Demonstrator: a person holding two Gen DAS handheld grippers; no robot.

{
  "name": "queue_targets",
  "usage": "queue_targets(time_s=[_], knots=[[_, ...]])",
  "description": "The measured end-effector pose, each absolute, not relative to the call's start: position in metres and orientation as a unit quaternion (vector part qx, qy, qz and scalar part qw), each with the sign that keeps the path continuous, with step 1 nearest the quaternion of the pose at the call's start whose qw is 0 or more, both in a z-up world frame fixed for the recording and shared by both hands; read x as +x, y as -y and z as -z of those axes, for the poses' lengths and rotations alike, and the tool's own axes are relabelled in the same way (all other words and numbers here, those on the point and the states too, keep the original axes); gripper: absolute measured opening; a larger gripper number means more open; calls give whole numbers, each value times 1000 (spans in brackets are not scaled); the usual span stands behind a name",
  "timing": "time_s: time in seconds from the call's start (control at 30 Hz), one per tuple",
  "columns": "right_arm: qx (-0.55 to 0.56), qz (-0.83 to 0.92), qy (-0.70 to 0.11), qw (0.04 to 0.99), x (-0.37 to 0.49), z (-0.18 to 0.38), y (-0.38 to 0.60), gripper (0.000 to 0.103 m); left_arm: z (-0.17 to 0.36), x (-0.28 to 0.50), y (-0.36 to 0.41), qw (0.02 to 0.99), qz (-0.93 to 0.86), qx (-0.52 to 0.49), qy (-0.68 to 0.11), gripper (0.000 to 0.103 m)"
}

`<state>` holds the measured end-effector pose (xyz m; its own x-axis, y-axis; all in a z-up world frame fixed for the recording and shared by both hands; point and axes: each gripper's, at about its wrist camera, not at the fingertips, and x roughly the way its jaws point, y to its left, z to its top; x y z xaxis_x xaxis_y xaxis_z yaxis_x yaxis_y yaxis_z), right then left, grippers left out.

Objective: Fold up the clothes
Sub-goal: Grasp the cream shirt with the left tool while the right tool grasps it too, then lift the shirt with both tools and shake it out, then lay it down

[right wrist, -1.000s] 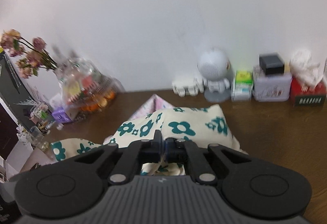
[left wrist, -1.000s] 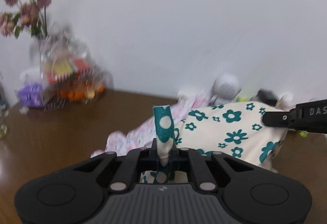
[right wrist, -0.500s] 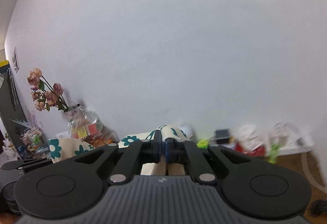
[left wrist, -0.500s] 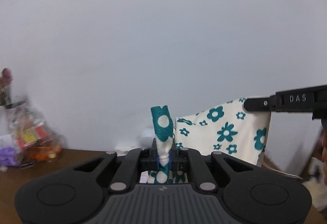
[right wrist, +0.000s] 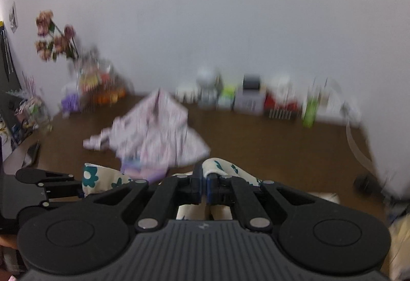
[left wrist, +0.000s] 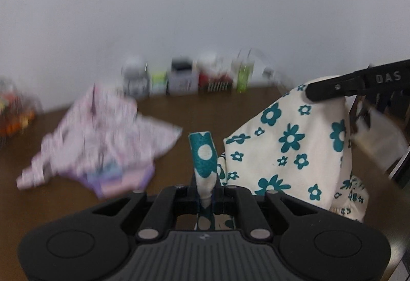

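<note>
The left gripper (left wrist: 205, 193) is closed on a corner of the cream flowered garment (left wrist: 289, 142), and the right gripper (right wrist: 203, 187) pinches another corner, so the cloth hangs between them above the brown table (right wrist: 269, 142). The held edge runs sideways from left to right. The pink garment (left wrist: 102, 137) lies further on the table, toward the left gripper's side.

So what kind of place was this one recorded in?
Probably a room in a home: a brown wooden table against a plain white wall, a pink patterned garment lying on it, dried flowers and small boxes and knick-knacks along the back.
</note>
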<state>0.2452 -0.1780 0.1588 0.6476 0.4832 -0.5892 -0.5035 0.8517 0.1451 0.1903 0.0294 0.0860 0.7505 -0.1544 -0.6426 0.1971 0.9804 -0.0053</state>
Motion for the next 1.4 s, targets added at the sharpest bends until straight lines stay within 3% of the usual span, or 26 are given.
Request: queue_targets(time_s=[0.17, 0.23, 0.27, 0.3, 0.33, 0.37, 0.4, 0.43, 0.7, 1.1, 1.17, 1.23, 1.27, 1.33, 1.4], knots=[[-13, -277, -360, 891, 246, -117, 163, 4, -48, 193, -43, 924, 76, 22, -375, 7], [-12, -280, -374, 884, 248, -105, 158, 12, -39, 197, -51, 919, 68, 19, -388, 15], [-11, -284, -381, 880, 249, -103, 157, 30, -38, 196, -54, 917, 62, 18, -394, 19], [-11, -287, -388, 876, 250, -100, 157, 59, -40, 196, -59, 917, 55, 17, -396, 33], [-14, -290, -387, 875, 247, -100, 161, 69, -44, 193, -63, 920, 49, 18, -390, 50], [-17, -292, -386, 875, 243, -100, 166, 78, -48, 189, -69, 923, 42, 21, -383, 59], [-21, -295, -384, 875, 240, -99, 170, 79, -51, 185, -73, 925, 35, 25, -377, 71], [-23, -293, -384, 875, 236, -99, 180, 80, -54, 181, -76, 927, 32, 31, -374, 74], [-72, -253, -404, 876, 193, -58, 243, 82, -57, 145, -41, 918, 117, 79, -372, 78], [-155, -240, -386, 877, 153, 4, 233, 82, -13, 164, 37, 908, 108, 128, -383, 75], [-163, -236, -381, 879, 154, 9, 232, 81, -12, 166, 38, 908, 107, 128, -383, 62], [-165, -234, -377, 881, 154, 10, 233, 77, -10, 170, 37, 907, 106, 126, -387, 38], [-161, -234, -377, 882, 155, 10, 235, 73, -9, 173, 34, 906, 107, 119, -391, 34], [-154, -234, -376, 883, 156, 8, 238, 59, -7, 177, 31, 904, 110, 108, -398, 18], [-147, -235, -376, 885, 157, 6, 242, 34, -5, 177, 28, 903, 113, 109, -399, 9]])
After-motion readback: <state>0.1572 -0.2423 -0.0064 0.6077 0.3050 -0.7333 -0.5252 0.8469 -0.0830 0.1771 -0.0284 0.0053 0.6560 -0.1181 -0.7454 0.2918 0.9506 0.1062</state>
